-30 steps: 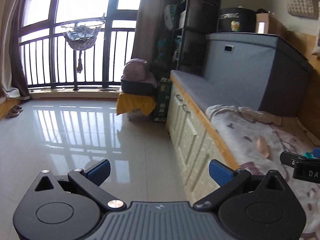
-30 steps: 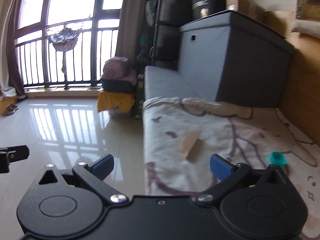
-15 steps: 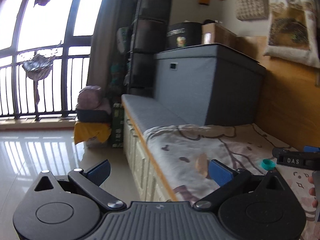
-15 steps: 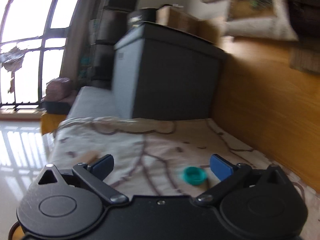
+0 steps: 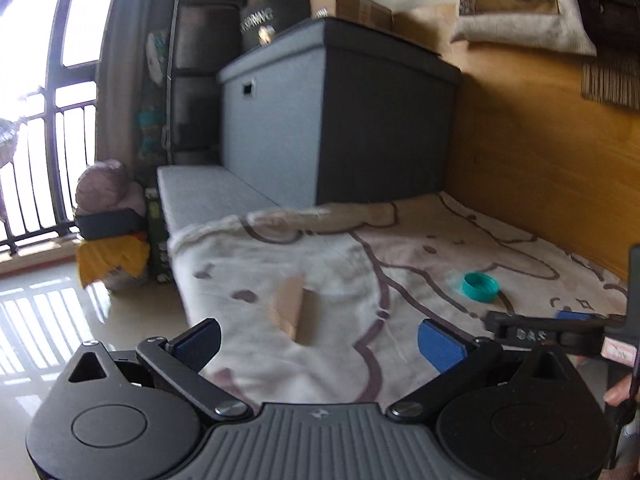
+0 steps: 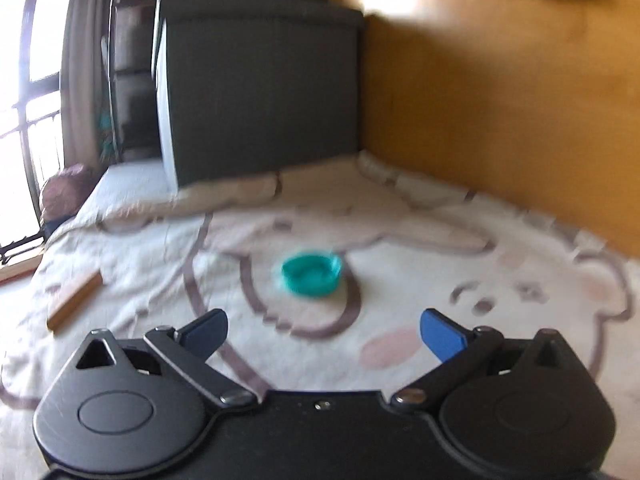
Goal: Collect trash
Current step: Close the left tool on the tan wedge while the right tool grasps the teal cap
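A teal bottle cap [image 6: 311, 278] lies on the cartoon-print blanket [image 6: 420, 248], just ahead of my open, empty right gripper [image 6: 324, 330]. The cap also shows in the left wrist view [image 5: 481, 286]. A tan piece of cardboard [image 5: 291, 309] lies on the blanket right in front of my open, empty left gripper [image 5: 319, 344]; it also shows at the left of the right wrist view [image 6: 74, 301]. The right gripper's tip [image 5: 560, 330] shows at the right of the left wrist view.
A large grey storage box [image 5: 336, 120] stands at the back of the bench, against a wooden wall [image 5: 540, 152]. A grey cushion [image 5: 208, 192] lies beyond the blanket. Bags and a yellow cloth [image 5: 108, 256] sit on the tiled floor [image 5: 36, 320] by the balcony window.
Both grippers have swung right from the floor and window toward the blanket. The cap and cardboard now sit closer, in front of the open jaws.
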Demonstrator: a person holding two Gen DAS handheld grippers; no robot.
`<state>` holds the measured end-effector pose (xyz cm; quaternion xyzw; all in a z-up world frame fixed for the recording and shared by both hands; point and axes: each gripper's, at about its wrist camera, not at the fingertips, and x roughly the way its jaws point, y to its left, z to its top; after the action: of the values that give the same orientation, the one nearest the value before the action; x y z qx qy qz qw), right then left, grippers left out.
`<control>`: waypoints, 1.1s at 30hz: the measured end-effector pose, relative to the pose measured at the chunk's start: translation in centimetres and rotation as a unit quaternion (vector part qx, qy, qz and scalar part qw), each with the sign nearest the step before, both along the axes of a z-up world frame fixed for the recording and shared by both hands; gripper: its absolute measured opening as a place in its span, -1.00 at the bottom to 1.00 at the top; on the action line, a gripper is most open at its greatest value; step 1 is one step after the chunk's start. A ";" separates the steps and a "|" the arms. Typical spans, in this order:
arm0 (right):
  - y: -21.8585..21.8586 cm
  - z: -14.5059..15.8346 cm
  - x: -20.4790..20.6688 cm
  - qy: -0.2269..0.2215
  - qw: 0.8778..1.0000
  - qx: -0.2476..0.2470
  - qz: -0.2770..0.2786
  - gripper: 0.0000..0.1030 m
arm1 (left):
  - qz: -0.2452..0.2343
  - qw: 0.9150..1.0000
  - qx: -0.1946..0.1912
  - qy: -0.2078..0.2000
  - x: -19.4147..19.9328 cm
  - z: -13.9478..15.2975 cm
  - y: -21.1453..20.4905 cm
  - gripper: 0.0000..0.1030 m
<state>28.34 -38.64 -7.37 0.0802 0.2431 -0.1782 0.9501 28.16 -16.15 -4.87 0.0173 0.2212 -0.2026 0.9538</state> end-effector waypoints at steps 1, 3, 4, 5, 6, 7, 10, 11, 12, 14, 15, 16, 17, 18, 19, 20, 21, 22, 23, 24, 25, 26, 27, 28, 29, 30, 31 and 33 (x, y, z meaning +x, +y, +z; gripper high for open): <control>-0.2 -0.1 0.4 0.000 1.000 0.009 0.007 1.00 | -0.005 1.000 -0.006 0.003 0.3 -0.3 -0.2 1.00; -0.6 -0.2 1.1 -0.001 1.000 0.016 0.010 1.00 | -0.010 1.000 -0.011 0.009 0.8 -0.7 -0.6 1.00; -0.8 -0.2 1.7 -0.001 1.000 0.016 0.012 1.00 | -0.011 1.000 -0.009 0.010 1.1 -0.9 -0.9 1.00; -1.1 -0.3 2.2 0.001 1.000 0.017 0.012 1.00 | -0.012 1.000 -0.007 0.009 1.3 -1.0 -1.0 1.00; -1.2 -0.4 2.8 0.006 1.000 0.018 0.012 0.99 | -0.014 1.000 -0.006 0.008 1.6 -1.1 -1.1 1.00; -1.3 -0.5 3.4 0.014 1.000 0.020 0.013 0.97 | -0.015 1.000 -0.005 0.007 1.8 -1.2 -1.2 1.00; -1.5 -1.2 5.6 0.051 0.998 0.019 0.016 0.90 | -0.017 1.000 -0.009 0.006 2.6 -1.6 -1.3 0.99; -1.2 -1.2 6.2 0.057 0.998 0.009 0.017 0.90 | -0.018 1.000 -0.012 0.007 2.8 -1.7 -1.4 0.98; -1.1 -1.2 6.7 0.061 0.998 0.002 0.020 0.90 | -0.020 1.000 -0.013 0.008 3.1 -1.9 -1.5 0.98; -1.1 -1.3 7.7 0.065 0.998 -0.003 0.021 0.90 | -0.024 1.000 -0.012 0.010 3.5 -2.2 -1.8 0.97; -1.3 -1.3 8.1 0.065 0.998 -0.001 0.021 0.91 | -0.026 1.000 -0.011 0.010 3.7 -2.3 -2.0 0.96; -1.5 -1.3 8.4 0.065 0.998 0.002 0.020 0.91 | -0.027 1.000 -0.009 0.011 4.0 -2.5 -2.2 0.93; -1.8 -1.2 8.8 0.065 0.998 0.003 0.018 0.91 | -0.028 1.000 -0.005 0.011 4.3 -2.6 -2.4 0.91; -1.9 -1.2 9.3 0.065 0.998 0.004 0.018 0.91 | -0.030 1.000 0.000 0.009 4.6 -2.8 -2.5 0.88; -2.1 -1.3 9.7 0.064 0.998 0.004 0.018 0.91 | -0.030 1.000 0.005 0.006 5.1 -2.9 -2.7 0.86; -2.3 -1.4 10.2 0.064 0.998 0.005 0.018 0.92 | -0.027 1.000 0.011 0.004 5.5 -3.1 -2.8 0.85; -2.5 -1.4 10.6 0.064 0.998 0.005 0.018 0.92 | -0.025 1.000 0.017 0.005 6.0 -3.2 -2.9 0.82; -2.5 -1.3 10.9 0.065 0.998 0.005 0.019 0.92 | -0.022 1.000 0.021 0.008 6.6 -3.3 -2.9 0.78; -2.6 -1.4 11.0 0.064 0.998 0.006 0.019 0.92 | -0.019 0.999 0.024 0.012 7.2 -3.4 -2.8 0.76; -2.6 -1.4 10.9 0.063 0.998 0.007 0.020 0.92 | -0.015 0.999 0.027 0.017 7.9 -3.6 -2.8 0.71; -2.8 -1.4 10.9 0.061 0.998 0.014 0.021 0.94 | -0.011 0.999 0.031 0.021 8.6 -3.7 -2.7 0.63; -3.0 -1.4 10.8 0.059 0.998 0.021 0.022 0.97 | -0.007 0.999 0.037 0.025 9.3 -3.8 -2.8 0.59; -3.2 -1.4 10.8 0.058 0.998 0.027 0.025 0.99 | -0.003 0.999 0.041 0.028 10.0 -3.9 -2.8 0.53; -3.1 -1.4 10.9 0.060 0.998 0.026 0.026 1.00 | -0.001 0.999 0.044 0.031 10.6 -4.0 -2.8 0.50; -3.0 -1.5 10.9 0.062 0.997 0.023 0.027 1.00 | -0.001 0.998 0.046 0.035 11.3 -4.2 -2.7 0.47; -3.0 -1.5 10.9 0.062 0.997 0.022 0.028 1.00 | 0.000 0.998 0.050 0.039 11.8 -4.3 -2.7 0.42; -3.0 -1.4 10.8 0.060 0.997 0.024 0.029 1.00 | 0.001 0.998 0.055 0.040 12.2 -4.5 -2.7 0.34; -3.2 -1.3 10.5 0.052 0.998 0.029 0.025 0.92 | -0.002 0.997 0.066 0.029 12.5 -4.8 -2.7 0.30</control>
<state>38.88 -41.86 -8.72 0.0921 0.2989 -0.1516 0.9377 40.67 -18.83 -9.65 0.0745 0.2615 -0.1897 0.9434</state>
